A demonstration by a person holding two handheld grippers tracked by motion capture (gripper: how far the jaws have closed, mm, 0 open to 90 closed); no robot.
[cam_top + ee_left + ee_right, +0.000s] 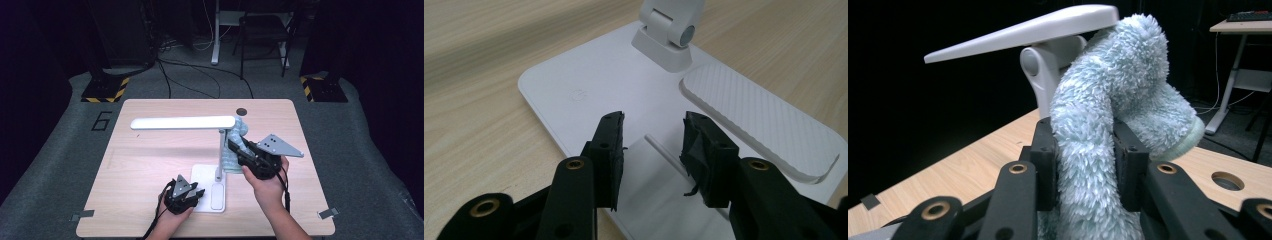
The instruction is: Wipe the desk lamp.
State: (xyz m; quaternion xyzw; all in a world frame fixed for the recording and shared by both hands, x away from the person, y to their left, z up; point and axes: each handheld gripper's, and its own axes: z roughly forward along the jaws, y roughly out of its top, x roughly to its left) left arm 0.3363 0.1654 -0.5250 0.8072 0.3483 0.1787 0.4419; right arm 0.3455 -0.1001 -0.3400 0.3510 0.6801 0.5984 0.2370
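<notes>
Right gripper [1083, 160], raised beside the white desk lamp's upright post [220, 155]: its fingers [1044, 165] are clamped on a fluffy pale-blue sock [1108, 125], whose upper end rests against the flat lamp head [1023, 32]. Left gripper [651, 150]: fingers [608, 145] drawn to their narrowest (a gap remains, nothing gripped), pressed on the lamp's flat white base [589, 85] on the light wooden tabletop [150, 165].

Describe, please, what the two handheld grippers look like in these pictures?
Both are black. The left gripper and right gripper each carry a grey three-cornered plate dotted with small holes on top, and a black cable trails back along each forearm. Close up, the jaws are blocky, with brass-ringed holes and worn black pads. No sleeves show on the forearms.
</notes>
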